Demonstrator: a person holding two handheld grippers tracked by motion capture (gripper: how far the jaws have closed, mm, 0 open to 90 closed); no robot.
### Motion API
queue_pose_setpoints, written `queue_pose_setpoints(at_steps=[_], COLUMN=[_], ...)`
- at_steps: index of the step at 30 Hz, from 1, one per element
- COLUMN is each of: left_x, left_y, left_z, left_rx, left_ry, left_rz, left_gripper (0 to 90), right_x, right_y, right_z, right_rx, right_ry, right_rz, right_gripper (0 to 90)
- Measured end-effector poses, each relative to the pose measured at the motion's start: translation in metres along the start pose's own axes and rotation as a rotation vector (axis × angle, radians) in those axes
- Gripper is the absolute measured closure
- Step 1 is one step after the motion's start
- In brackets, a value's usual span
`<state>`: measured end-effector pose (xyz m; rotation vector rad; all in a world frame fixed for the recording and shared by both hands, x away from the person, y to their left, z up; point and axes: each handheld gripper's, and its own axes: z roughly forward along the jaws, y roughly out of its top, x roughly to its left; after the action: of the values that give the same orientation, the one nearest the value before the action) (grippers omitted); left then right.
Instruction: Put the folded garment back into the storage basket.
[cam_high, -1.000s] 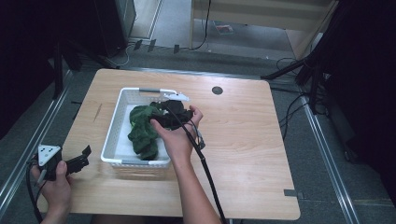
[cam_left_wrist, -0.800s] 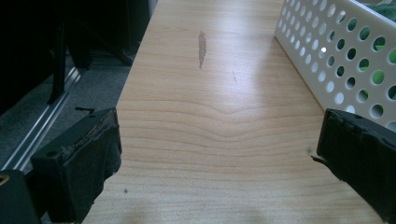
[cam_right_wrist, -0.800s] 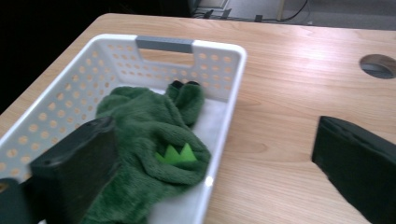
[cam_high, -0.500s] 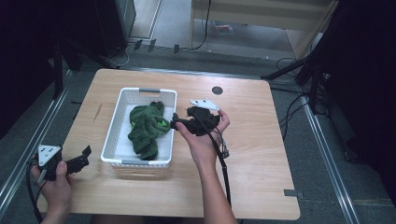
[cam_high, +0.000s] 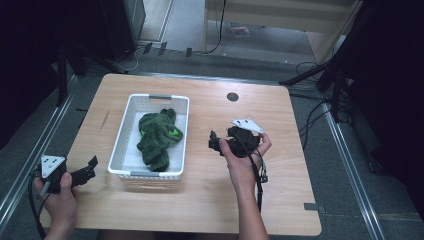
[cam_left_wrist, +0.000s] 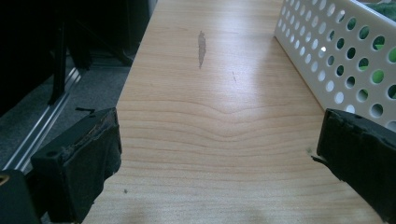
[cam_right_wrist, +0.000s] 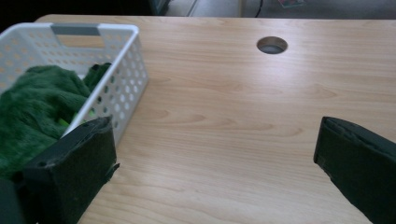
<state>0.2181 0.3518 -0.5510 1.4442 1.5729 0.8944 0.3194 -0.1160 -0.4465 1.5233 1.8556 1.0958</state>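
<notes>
A white perforated basket (cam_high: 118, 145) stands on the left half of the wooden table (cam_high: 280, 200), and a crumpled green cloth (cam_high: 157, 135) lies inside it. My right gripper (cam_high: 214, 142) hovers over bare wood just right of the basket. Its jaws have just been opening and now stand wide with nothing between them. In the right gripper view (cam_right_wrist: 215, 163), the basket (cam_right_wrist: 121, 88) and the cloth (cam_right_wrist: 32, 107) sit at the left. My left gripper (cam_high: 90, 167) rests open near the table's front left corner. The left gripper view (cam_left_wrist: 219, 154) has the basket wall (cam_left_wrist: 345, 56) at its right.
A round cable hole (cam_high: 232, 96) is in the tabletop behind my right gripper, also seen as the hole (cam_right_wrist: 272, 45). Metal floor rails (cam_high: 30, 165) run along both sides of the table. Dark stands and cables (cam_high: 320, 75) crowd the far right.
My right gripper has moved right, from above the cloth in the basket to over bare table beside it. The cloth stays in the basket. The left gripper has not moved.
</notes>
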Motion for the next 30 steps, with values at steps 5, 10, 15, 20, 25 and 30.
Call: queue_pose_setpoints(at_steps=[5,10,15,20,25,30], left_x=[0.000,0.000,0.000,-0.001,-0.001,-0.001], left_y=[0.000,0.000,0.000,0.000,0.000,0.000], left_z=[0.000,0.000,-0.001,-0.001,-0.001,-0.001], left_rx=[0.001,-0.001,-0.002,-0.003,-0.004,-0.005], left_ry=[0.000,0.001,0.003,0.003,0.004,0.005], left_rz=[0.000,0.004,0.005,0.009,0.010,0.010], left_gripper=[0.8,0.8,0.8,0.9,0.9,0.8], right_x=[-0.017,-0.035,-0.052,-0.069,-0.085,-0.105], right_y=[-0.011,-0.026,-0.040,-0.053,-0.065,-0.083], right_z=[-0.004,-0.009,-0.013,-0.018,-0.022,-0.024], right_rx=[0.004,0.009,0.014,0.012,0.014,0.024], right_ry=[-0.025,-0.052,-0.070,-0.084,-0.094,-0.097], right_rz=[0.007,0.004,0.002,0.015,0.027,0.045], right_gripper=[0.0,0.0,0.0,0.0,0.0,0.0])
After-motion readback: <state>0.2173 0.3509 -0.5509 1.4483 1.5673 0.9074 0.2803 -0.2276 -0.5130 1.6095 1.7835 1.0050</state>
